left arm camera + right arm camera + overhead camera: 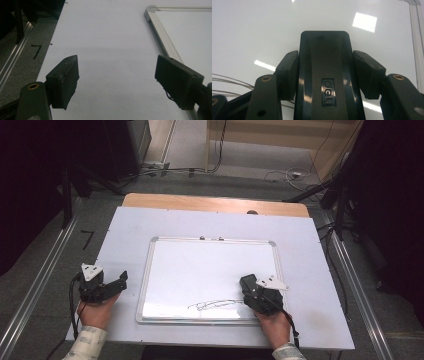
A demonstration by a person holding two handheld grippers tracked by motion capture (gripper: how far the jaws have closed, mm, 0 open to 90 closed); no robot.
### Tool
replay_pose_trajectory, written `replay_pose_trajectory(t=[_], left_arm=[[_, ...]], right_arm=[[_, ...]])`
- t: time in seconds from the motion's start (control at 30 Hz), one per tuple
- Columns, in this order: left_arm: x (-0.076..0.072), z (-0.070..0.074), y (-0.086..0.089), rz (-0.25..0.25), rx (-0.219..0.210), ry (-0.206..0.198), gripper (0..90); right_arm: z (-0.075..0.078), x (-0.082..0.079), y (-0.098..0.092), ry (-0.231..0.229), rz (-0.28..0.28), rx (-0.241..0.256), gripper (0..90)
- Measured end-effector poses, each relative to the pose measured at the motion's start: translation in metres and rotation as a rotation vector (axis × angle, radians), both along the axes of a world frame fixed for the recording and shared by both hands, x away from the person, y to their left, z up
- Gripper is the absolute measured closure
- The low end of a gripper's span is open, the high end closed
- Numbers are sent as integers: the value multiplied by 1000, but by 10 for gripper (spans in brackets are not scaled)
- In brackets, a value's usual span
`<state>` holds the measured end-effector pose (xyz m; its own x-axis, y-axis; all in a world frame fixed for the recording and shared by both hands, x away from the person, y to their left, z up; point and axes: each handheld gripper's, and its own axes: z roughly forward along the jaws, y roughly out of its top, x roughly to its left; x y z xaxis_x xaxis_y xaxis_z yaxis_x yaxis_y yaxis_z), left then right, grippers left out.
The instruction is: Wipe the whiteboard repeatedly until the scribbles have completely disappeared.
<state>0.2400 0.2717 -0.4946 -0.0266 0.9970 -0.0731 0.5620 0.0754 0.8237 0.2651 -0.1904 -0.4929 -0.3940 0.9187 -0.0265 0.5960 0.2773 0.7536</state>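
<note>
Right gripper (325,72): jaws clamped on both sides of a black eraser (325,75), held over the whiteboard (165,270) near its front right corner, just beside a scribbled pen mark (215,305). Left gripper (116,82): jaws spread wide, holding nothing, at the desk's (125,225) front left, beside the whiteboard's left edge.

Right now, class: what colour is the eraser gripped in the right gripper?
Black eraser, clearest in the right gripper view.

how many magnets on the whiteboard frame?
2, from the high view. Both are small dark magnets on the top edge of the whiteboard frame, side by side near its middle: one on the left, the other just right of it. None look hidden.
</note>
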Motion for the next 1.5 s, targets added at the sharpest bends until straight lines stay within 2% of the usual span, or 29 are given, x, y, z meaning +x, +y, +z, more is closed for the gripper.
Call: replay_pose_trajectory(t=[0.63,0.93,1.5], left_arm=[[1,0,-2,-3,1,4,200],[2,0,-2,-5,0,4,200],[2,0,-4,-7,3,3,200]], right_arm=[[-2,-2,9,18,25,13,395],[-3,-3,14,18,18,15,393],[-3,-5,25,19,43,0,393]])
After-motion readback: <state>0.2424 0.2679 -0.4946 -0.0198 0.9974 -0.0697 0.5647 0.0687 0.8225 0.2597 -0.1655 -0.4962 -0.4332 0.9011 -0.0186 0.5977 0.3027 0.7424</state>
